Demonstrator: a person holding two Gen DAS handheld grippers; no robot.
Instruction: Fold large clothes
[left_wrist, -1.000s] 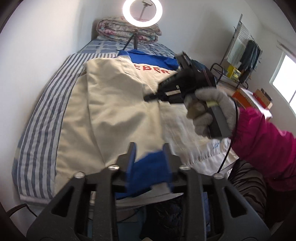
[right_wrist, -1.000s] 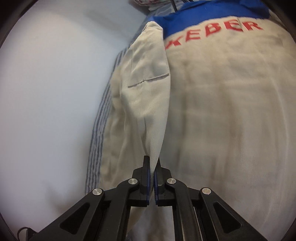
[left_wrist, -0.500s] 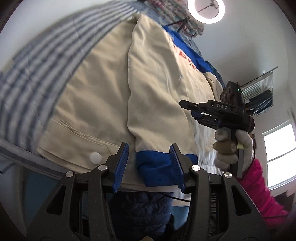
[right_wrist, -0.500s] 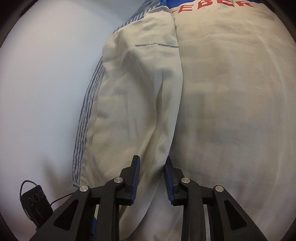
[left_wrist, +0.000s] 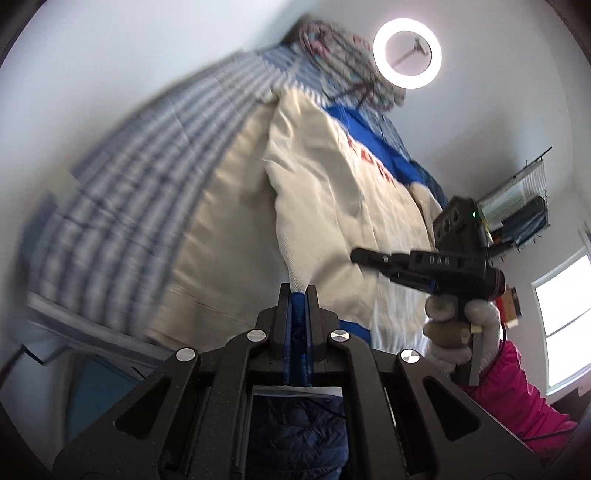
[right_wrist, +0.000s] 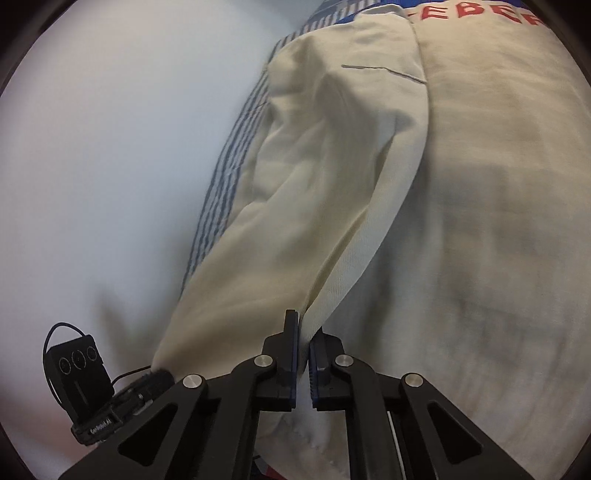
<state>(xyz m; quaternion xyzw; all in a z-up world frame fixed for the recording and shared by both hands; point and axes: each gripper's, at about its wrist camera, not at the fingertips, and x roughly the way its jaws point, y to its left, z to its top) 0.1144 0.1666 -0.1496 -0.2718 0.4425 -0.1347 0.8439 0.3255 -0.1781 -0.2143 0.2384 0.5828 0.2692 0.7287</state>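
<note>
Tools (left_wrist: 298, 295) (right_wrist: 303, 341) pinch jacket (right_wrist: 480, 221) edge — both clamped.

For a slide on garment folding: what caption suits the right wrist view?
Right gripper shut on the folded sleeve of a cream jacket spread on a striped bed.

The person is wearing a bright pink sleeve (left_wrist: 517, 391) and a pale knitted glove (left_wrist: 454, 332). Both grippers are showing black frames, silver screws and blue-lined jaws; the right gripper (left_wrist: 369, 256) is carrying raised lettering and a small green light.
</note>
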